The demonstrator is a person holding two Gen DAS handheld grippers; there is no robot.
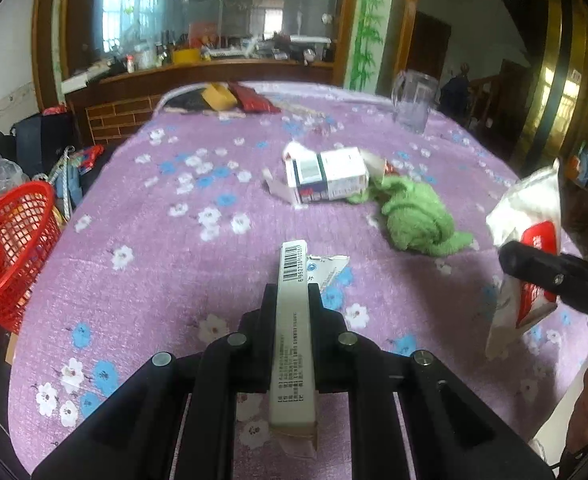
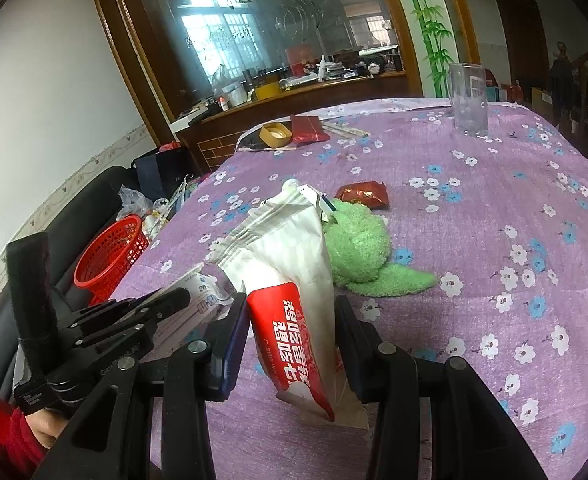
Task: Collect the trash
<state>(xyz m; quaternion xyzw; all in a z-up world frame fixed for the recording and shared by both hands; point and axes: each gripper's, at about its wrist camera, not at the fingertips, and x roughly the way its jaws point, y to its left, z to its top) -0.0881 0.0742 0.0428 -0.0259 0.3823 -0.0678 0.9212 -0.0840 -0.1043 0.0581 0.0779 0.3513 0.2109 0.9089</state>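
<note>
My left gripper (image 1: pixel 293 292) is shut on a long flat white carton (image 1: pixel 292 332) with a barcode, held above the purple flowered tablecloth (image 1: pixel 142 272). My right gripper (image 2: pixel 290 312) is shut on a white and red snack bag (image 2: pixel 290 280), held upright over the table; the bag also shows at the right edge of the left wrist view (image 1: pixel 530 248). A white medicine box (image 1: pixel 326 176) lies open mid-table beside a green cloth (image 1: pixel 414 216). A red wrapper (image 2: pixel 362 194) lies behind the cloth. A red mesh basket (image 1: pixel 10 248) stands left of the table edge.
A clear plastic jug (image 1: pixel 412 100) stands at the far right of the table. A yellow tin (image 1: pixel 218 96) and a red pouch (image 1: pixel 254 100) lie at the far edge. A wooden cabinet (image 1: pixel 198 76) with a mirror is behind. Bags lie on the floor at left.
</note>
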